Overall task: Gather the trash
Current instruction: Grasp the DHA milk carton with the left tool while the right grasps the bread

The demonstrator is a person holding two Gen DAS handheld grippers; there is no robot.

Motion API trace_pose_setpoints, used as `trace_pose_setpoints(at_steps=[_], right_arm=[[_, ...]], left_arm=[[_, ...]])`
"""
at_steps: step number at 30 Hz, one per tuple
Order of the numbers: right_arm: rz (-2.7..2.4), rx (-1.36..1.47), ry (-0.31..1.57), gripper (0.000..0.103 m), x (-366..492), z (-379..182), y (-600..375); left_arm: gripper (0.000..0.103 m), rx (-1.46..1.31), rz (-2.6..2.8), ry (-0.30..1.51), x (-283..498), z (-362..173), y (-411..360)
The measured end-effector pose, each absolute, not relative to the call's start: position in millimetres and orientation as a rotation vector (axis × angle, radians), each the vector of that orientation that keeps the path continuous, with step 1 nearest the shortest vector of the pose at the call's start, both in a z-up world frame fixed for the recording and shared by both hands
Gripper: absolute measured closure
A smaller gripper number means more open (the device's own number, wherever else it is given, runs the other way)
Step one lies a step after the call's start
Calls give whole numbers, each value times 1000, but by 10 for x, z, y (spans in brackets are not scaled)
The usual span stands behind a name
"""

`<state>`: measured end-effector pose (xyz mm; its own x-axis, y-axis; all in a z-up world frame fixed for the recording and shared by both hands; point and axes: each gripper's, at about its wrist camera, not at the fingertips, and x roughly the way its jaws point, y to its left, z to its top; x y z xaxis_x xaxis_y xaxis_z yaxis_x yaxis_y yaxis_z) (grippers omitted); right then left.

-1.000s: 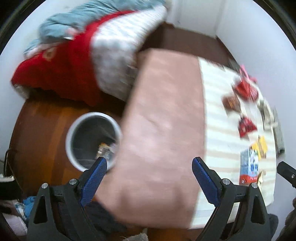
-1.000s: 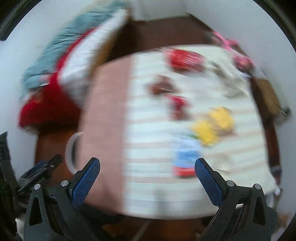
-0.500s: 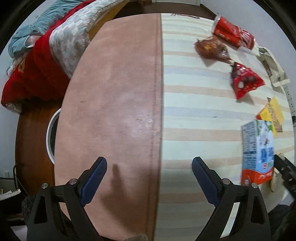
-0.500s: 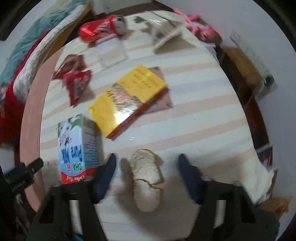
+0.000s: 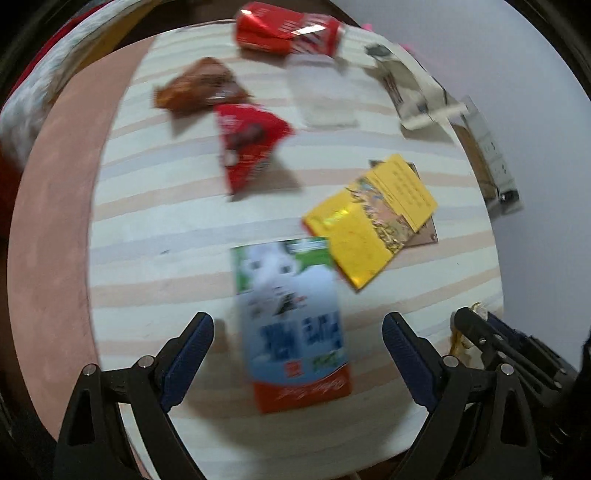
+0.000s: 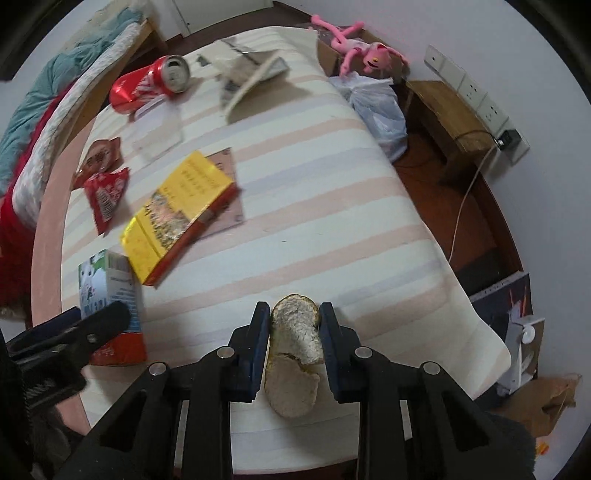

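My right gripper is shut on a pale piece of bread at the near edge of the striped table. My left gripper is open, its jaws on either side of a milk carton lying flat; the carton also shows in the right wrist view. A yellow box, a red snack wrapper, a brown wrapper and a crushed red can lie further back.
Clear plastic and crumpled paper lie at the far side of the table. A plastic bag, a pink plush toy and a wooden stand are beyond the table's right edge. Bedding is at left.
My right gripper has shut on the bread it straddled before. My left gripper has swung right from the pink tabletop to the milk carton.
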<state>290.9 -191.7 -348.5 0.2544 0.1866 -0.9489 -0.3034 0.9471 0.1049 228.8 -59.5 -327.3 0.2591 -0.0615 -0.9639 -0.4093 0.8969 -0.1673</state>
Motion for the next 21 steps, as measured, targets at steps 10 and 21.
trace_pose_setpoints(at_steps=[10,21], right_arm=[[377,-101,1253,75,2833,-3373,-1872],[542,-132,1153,75,2420,-2748,-1346]], left_arm=[[54,-313,323,1218,2171,-3050,-739],[55,-290,436,1010,1450,-2223,144]])
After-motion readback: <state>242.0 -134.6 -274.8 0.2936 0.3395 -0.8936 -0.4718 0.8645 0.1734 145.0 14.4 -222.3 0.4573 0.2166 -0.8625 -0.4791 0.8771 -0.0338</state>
